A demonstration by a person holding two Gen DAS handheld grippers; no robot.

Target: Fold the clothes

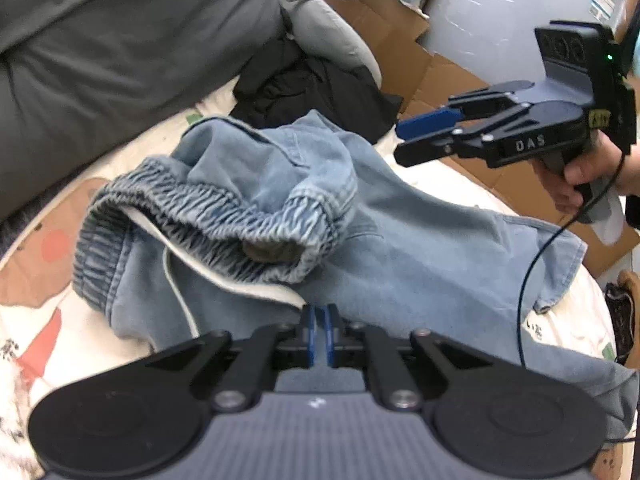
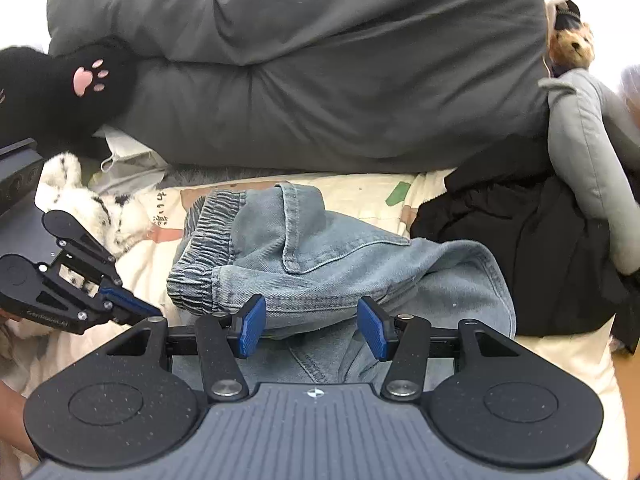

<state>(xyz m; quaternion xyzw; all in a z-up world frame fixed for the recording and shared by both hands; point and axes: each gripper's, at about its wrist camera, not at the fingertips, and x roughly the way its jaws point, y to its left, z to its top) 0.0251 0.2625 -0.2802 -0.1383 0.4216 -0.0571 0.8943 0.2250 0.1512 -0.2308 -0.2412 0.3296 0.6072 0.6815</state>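
Denim, your crumpled light-blue elastic-waist jeans (image 1: 360, 236) hide their legs; your left gripper (image 1: 319, 332) pinches their hem, right gripper (image 2: 312, 326) gapes above.

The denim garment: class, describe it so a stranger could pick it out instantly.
Find the big dark grey cushion at the back; before it lies a cream printed sheet. On that sheet sits the light blue denim garment, crumpled, with a gathered elastic waistband. The heap beside it is black clothing, so only this one is faded blue.
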